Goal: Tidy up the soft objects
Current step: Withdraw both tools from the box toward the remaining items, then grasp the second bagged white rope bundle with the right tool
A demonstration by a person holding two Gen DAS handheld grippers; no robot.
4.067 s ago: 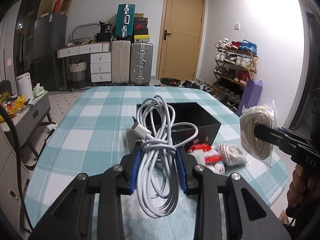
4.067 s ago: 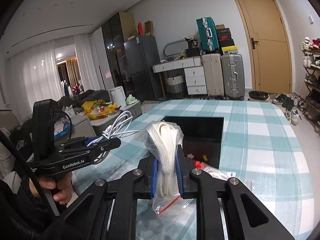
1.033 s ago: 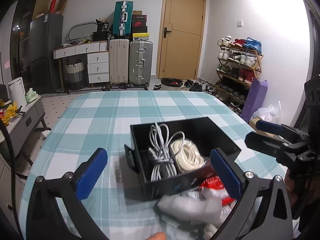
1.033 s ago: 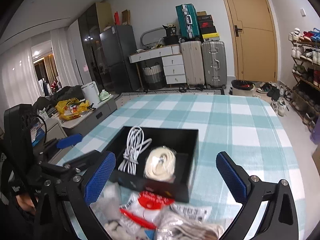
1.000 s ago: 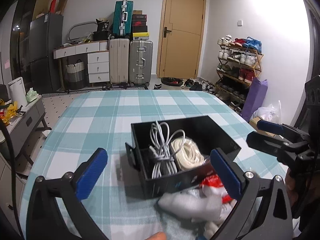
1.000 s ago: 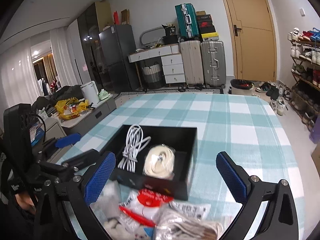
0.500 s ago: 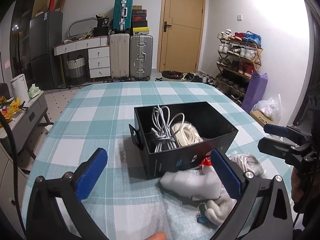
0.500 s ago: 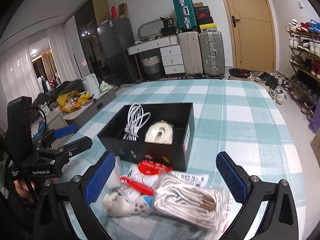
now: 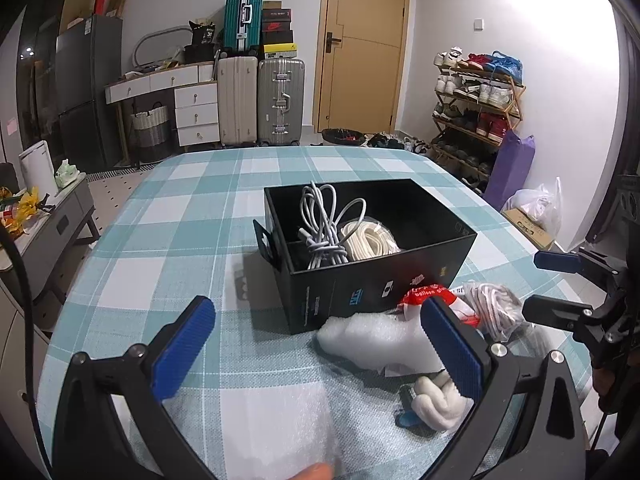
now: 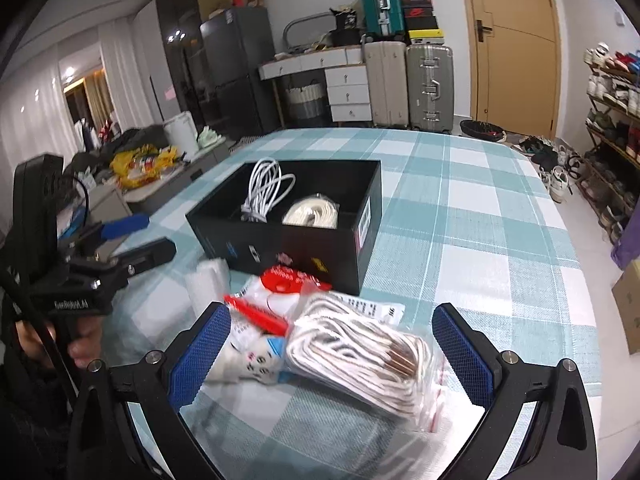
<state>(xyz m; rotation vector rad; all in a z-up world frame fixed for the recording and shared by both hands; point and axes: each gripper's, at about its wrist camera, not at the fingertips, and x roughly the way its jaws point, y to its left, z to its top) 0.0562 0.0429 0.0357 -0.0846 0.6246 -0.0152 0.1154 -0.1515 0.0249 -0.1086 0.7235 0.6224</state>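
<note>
A black box [image 9: 384,284] [image 10: 296,248] on the checked table holds a white cable bundle [image 9: 324,224] [image 10: 264,192] and a bagged white rope coil [image 9: 370,238] [image 10: 314,210]. In front of it lie a white foam wrap [image 9: 372,340], a red-and-white packet [image 10: 286,276], a small white plush [image 9: 436,400] [image 10: 250,362] and a bagged striped cord coil [image 10: 360,354] [image 9: 492,308]. My left gripper [image 9: 320,348] is open and empty, above the table near the foam wrap. My right gripper [image 10: 332,348] is open and empty, over the striped cord bag.
The teal checked tablecloth [image 9: 180,232] reaches to the far table edge. Beyond stand suitcases [image 9: 260,100], a white drawer desk [image 9: 172,96], a door [image 9: 360,44] and a shoe rack [image 9: 476,112]. A grey side cabinet [image 9: 56,224] is left of the table.
Both cable and rope left the grippers and now lie in the box. Both grippers opened wide and drew back toward the near pile; the right one came lower over the striped cord bag.
</note>
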